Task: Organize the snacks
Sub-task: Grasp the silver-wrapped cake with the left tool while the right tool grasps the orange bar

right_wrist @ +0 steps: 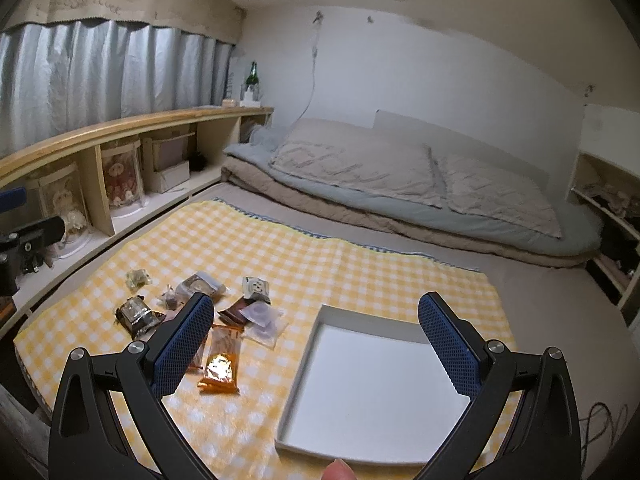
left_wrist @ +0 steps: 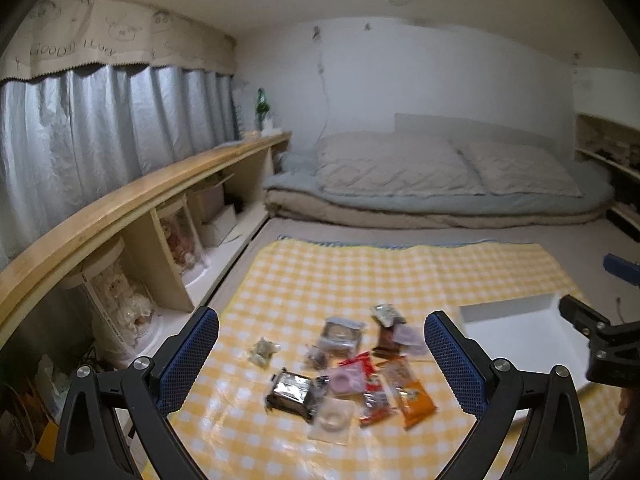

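Both grippers, left [left_wrist: 322, 354] and right [right_wrist: 316, 338], you held spread wide and empty.

Your snacks [left_wrist: 344, 372] lay heaped on the checked cloth [right_wrist: 320, 256]; the white tray [right_wrist: 320, 320] sat at their 3 o'clock, bedding [right_wrist: 400, 184] at 12, nothing blocking.

- Checked mat [right_wrist: 360, 268]: glossy, smooth, plastic-looking.
- Snack wrappers [left_wrist: 344, 372]: shiny foil and clear film.
- Tray [right_wrist: 320, 320]: matt white.
- Shelf [left_wrist: 120, 200]: smooth wood.
- Gripper pads [left_wrist: 188, 360]: textured blue.

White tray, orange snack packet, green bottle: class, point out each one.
white tray [right_wrist: 372, 384]: right wrist view, bare floor.
orange snack packet [right_wrist: 219, 372]: right wrist view, shiny middle.
green bottle [right_wrist: 252, 74]: right wrist view, body.
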A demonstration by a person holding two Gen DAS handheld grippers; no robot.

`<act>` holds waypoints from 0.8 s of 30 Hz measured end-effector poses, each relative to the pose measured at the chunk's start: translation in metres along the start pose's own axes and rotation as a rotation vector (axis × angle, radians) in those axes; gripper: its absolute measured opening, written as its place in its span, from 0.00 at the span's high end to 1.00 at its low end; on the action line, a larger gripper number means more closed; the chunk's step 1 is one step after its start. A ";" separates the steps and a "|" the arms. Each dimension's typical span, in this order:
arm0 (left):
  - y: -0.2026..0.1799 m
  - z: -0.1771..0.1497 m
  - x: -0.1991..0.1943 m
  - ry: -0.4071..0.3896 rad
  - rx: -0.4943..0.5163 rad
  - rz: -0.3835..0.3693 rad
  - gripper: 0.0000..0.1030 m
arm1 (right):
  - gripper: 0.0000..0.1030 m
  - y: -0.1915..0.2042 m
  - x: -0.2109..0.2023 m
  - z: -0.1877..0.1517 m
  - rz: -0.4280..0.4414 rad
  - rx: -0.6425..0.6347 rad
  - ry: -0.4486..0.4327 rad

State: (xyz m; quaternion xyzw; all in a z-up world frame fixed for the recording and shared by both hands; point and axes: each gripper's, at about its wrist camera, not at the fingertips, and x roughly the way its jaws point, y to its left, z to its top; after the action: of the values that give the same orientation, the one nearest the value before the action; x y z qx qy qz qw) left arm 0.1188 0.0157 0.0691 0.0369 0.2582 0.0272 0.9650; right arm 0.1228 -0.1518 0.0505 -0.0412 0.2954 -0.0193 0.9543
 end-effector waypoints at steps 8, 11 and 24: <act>0.013 0.008 0.109 0.223 -0.059 0.014 0.00 | 0.00 0.008 0.085 -0.001 0.197 0.113 0.175; 0.024 0.012 0.147 0.280 -0.087 0.008 0.00 | 0.00 0.017 0.118 -0.006 0.233 0.132 0.264; 0.044 0.009 0.297 0.542 0.007 -0.033 0.00 | 0.11 0.063 0.240 -0.062 0.421 0.254 0.736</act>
State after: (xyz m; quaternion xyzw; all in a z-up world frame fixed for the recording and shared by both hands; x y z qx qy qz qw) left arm 0.3784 0.0803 -0.0669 0.0275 0.5076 0.0197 0.8609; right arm 0.2867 -0.1079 -0.1409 0.1470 0.6127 0.1262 0.7662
